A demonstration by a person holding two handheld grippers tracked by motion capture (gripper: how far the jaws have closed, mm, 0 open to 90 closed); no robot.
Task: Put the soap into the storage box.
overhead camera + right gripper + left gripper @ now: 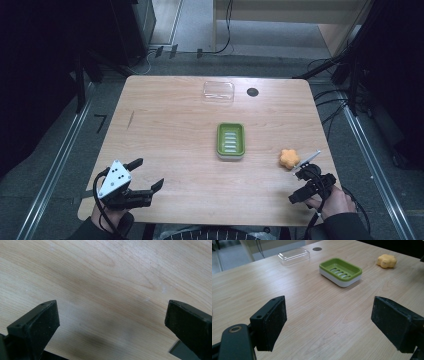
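A green soap dish [230, 141] with a white base sits at the middle of the wooden table [170, 130]. To its right lies an orange flower-shaped soap [288, 158]. A clear plastic lid [218, 92] rests near the far edge. My left gripper [147, 174] hovers open over the near left corner, holding nothing. Its own view shows the jaws wide apart [329, 325], with the dish [340, 271], the lid [294, 255] and the soap [387, 260] beyond them. My right gripper [298, 186] is just near of the soap. It is open [112, 325] over bare wood [105, 277].
A round black hole [252, 92] lies in the tabletop beside the lid, also visible from the left gripper [317, 249]. Cables and dark stands ring the table on the floor. The right gripper is close to the table's near right edge.
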